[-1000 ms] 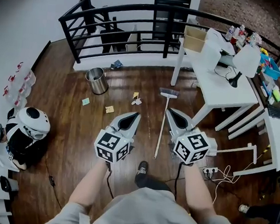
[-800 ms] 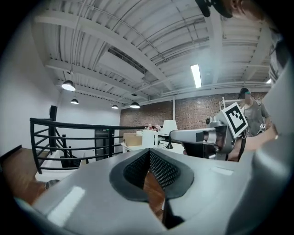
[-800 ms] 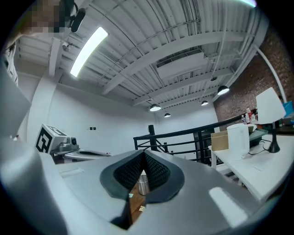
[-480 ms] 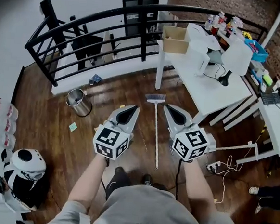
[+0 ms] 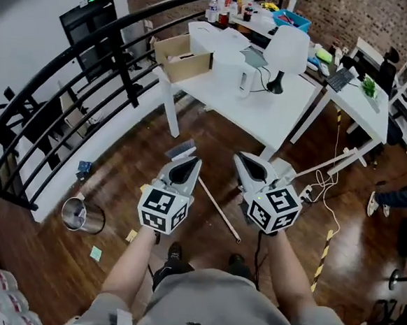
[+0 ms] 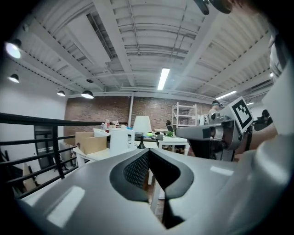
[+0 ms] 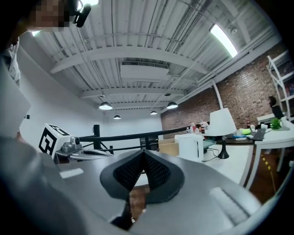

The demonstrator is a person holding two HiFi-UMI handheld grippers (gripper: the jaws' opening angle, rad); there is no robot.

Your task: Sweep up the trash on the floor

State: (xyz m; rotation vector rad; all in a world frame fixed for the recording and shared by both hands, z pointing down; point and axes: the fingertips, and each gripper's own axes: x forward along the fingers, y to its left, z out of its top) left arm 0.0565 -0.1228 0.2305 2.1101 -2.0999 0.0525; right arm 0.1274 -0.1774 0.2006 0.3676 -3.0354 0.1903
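A broom (image 5: 214, 205) lies flat on the dark wood floor, brush end (image 5: 181, 149) toward the table, its handle running between my two grippers. Small paper scraps lie at the lower left: a yellow one (image 5: 131, 235) and a green one (image 5: 95, 253). A blue scrap (image 5: 84, 166) lies by the railing base. My left gripper (image 5: 193, 162) (image 6: 148, 151) is held level above the floor, shut and empty. Beside it, my right gripper (image 5: 239, 156) (image 7: 143, 152) is also shut with nothing in it. Neither touches the broom.
A steel trash can (image 5: 83, 215) stands at the left near the black railing (image 5: 69, 91). Ahead is a white table (image 5: 264, 107) with a cardboard box (image 5: 183, 58) and a lamp (image 5: 286, 49). A power strip (image 5: 306, 194) and cables lie at the right.
The whole view has swung right: the trash can and scraps slid to the lower left, the white table came to the centre, and the broom now lies diagonally. Both grippers stayed shut.
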